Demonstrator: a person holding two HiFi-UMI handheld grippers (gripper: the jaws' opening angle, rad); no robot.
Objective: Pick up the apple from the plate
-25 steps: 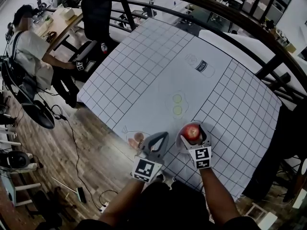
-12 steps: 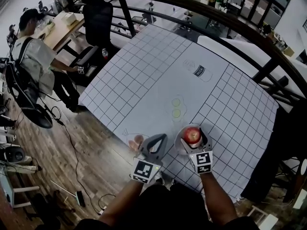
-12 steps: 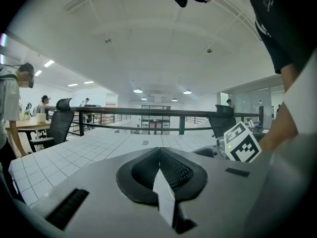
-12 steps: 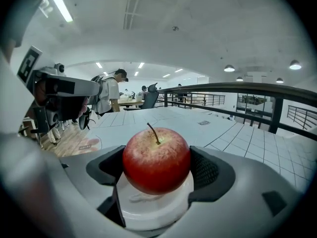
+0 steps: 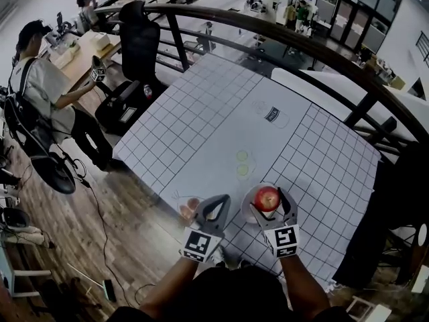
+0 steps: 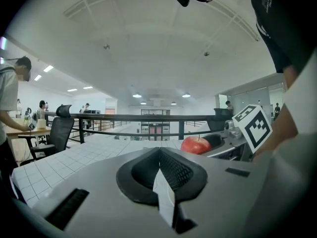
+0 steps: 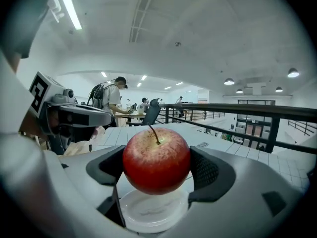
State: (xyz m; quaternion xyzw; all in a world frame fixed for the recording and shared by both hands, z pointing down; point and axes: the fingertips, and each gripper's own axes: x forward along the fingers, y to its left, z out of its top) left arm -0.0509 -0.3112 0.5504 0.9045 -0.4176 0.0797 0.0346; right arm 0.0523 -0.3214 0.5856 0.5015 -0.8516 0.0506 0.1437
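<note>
While clamped across its widest girth in right claw (image 5: 270,194): apple (image 7: 156,160), red, stem up, hanging directly over plate (image 7: 148,217) beneath the claw, apparently just clear of it. Judged firm, smooth-skinned, moderately heavy. Rounded sides likely to slip or roll, and skin liable to bruise under a hard squeeze. Best taken across the middle, pads opposite, as now gripped. Left claw (image 6: 159,175): jaws pressed together, nothing between, just left of right claw, near tabletop (image 5: 221,126) edge.
</note>
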